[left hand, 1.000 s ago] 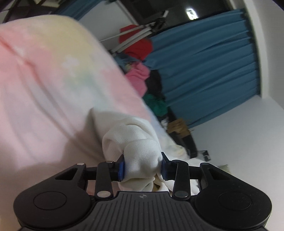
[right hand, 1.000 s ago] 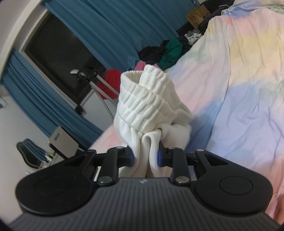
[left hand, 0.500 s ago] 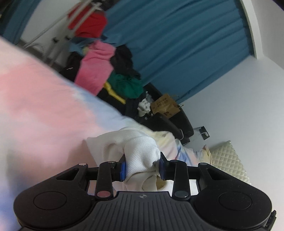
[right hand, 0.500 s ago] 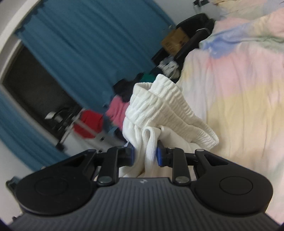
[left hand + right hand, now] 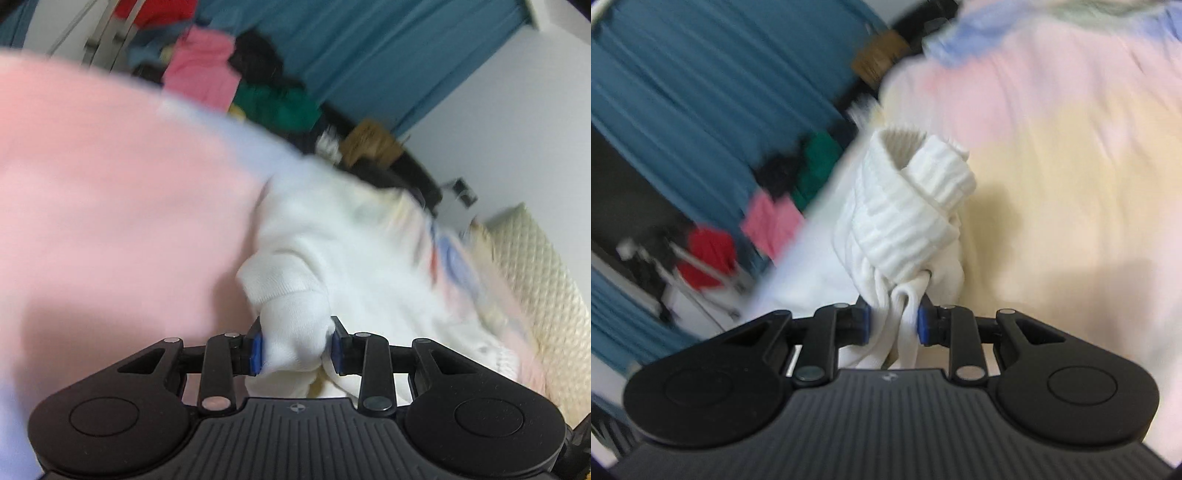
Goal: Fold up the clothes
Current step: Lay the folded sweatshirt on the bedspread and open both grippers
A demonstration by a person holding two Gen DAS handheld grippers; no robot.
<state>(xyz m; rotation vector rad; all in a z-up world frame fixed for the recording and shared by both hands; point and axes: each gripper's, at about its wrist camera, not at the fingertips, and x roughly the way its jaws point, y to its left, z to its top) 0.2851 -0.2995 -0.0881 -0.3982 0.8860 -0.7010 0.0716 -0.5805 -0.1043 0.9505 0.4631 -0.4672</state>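
- Both grippers are pinching the same white garment (image 5: 354, 258), one at each end.
- Left gripper (image 5: 295, 349): its blue pads (image 5: 256, 349) press from either side on a bunched corner of plain white knit, which bulges up between the fingers and spreads away toward the upper right.
- Right gripper (image 5: 893, 325): its blue pads (image 5: 864, 323) are drawn close together on a narrow gathered fold of the white garment (image 5: 897, 221). Just above the pinch a thick ribbed band, a cuff or hem, curls over on itself in a loop.
- The white garment lies over a pastel bedspread (image 5: 110, 203), pink with a pale blue band in the left view; in the right view the bedspread (image 5: 1071, 166) shows pink, yellow and a blue edge at the top.
- In the left view a cream quilted cushion (image 5: 535, 277) sits at the right edge, just beyond the far end of the white garment.
- Behind the bed hangs a blue curtain (image 5: 369, 55), and in front of it a heap of clothes (image 5: 236, 81) in pink, green, black and red.
- A brown box (image 5: 373, 142), probably cardboard, shows beside the heap, but both views are too blurred to be sure.
- The blue curtain (image 5: 720, 92) and the clothes (image 5: 798, 184) also appear at the left of the right view.
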